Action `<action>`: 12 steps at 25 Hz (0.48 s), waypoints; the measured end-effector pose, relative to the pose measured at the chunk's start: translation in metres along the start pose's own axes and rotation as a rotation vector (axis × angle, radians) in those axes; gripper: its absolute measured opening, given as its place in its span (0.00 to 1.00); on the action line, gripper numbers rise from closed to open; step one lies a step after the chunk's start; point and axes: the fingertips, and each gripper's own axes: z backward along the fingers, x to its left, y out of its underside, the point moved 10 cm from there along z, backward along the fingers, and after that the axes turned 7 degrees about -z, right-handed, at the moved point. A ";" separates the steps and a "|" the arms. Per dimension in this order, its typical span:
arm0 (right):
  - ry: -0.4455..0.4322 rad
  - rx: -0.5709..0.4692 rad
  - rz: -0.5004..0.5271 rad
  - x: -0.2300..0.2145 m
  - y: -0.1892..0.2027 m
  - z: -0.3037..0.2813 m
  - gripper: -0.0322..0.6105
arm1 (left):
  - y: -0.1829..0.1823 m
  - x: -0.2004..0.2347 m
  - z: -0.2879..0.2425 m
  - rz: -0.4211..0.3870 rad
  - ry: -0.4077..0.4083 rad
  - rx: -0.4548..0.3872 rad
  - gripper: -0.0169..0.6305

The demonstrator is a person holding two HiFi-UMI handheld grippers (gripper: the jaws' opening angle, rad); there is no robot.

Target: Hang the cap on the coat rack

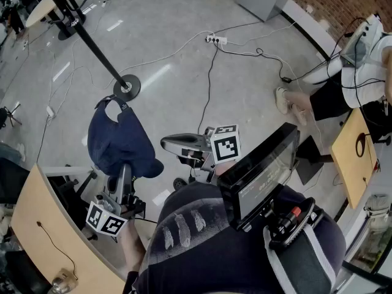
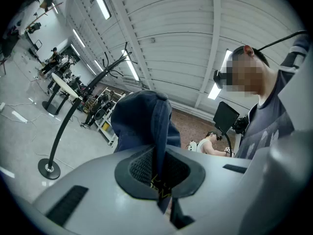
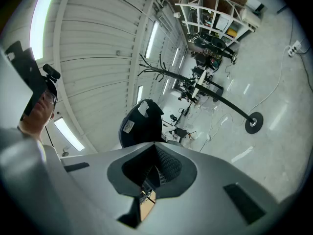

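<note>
A navy blue cap (image 1: 119, 138) hangs upright in my left gripper (image 1: 121, 175), whose jaws are shut on its brim. In the left gripper view the cap (image 2: 142, 121) rises just beyond the left gripper (image 2: 159, 179), its fabric pinched between the pads. The black coat rack (image 1: 92, 45) has its round base (image 1: 127, 87) on the floor just beyond the cap. Its pole (image 2: 63, 126) stands left of the cap, its hooks (image 3: 152, 66) high up. My right gripper (image 1: 166, 143) hangs right of the cap, shut and holding nothing. From the right gripper (image 3: 150, 179), the cap (image 3: 142, 124) shows just ahead.
A seated person (image 1: 343, 72) is at the right. Cables and a power strip (image 1: 215, 40) lie on the floor. Wooden tabletops stand at lower left (image 1: 43, 225) and at right (image 1: 355, 152). A round pedestal table (image 1: 52, 2) is at the back left. Shelving (image 3: 215, 18) lines the far wall.
</note>
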 end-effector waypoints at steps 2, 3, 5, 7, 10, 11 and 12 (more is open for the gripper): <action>0.025 -0.012 0.020 0.006 0.009 0.002 0.04 | -0.001 0.004 0.002 0.017 0.039 0.008 0.04; 0.042 -0.026 0.021 0.007 0.014 0.006 0.04 | 0.000 0.005 0.000 0.030 0.059 0.017 0.04; 0.076 -0.060 0.003 0.008 0.019 0.020 0.04 | 0.003 0.005 -0.010 0.052 0.089 0.042 0.04; 0.086 -0.068 -0.004 0.002 0.010 0.028 0.04 | 0.003 0.009 -0.028 0.050 0.091 0.055 0.04; 0.098 -0.048 -0.002 -0.016 -0.009 0.034 0.04 | 0.004 0.018 -0.053 0.046 0.074 0.046 0.04; 0.092 -0.040 0.000 -0.021 -0.015 0.035 0.04 | 0.004 0.020 -0.060 0.047 0.065 0.037 0.04; 0.082 -0.031 0.004 -0.024 -0.024 0.034 0.04 | 0.002 0.023 -0.066 0.048 0.056 0.029 0.04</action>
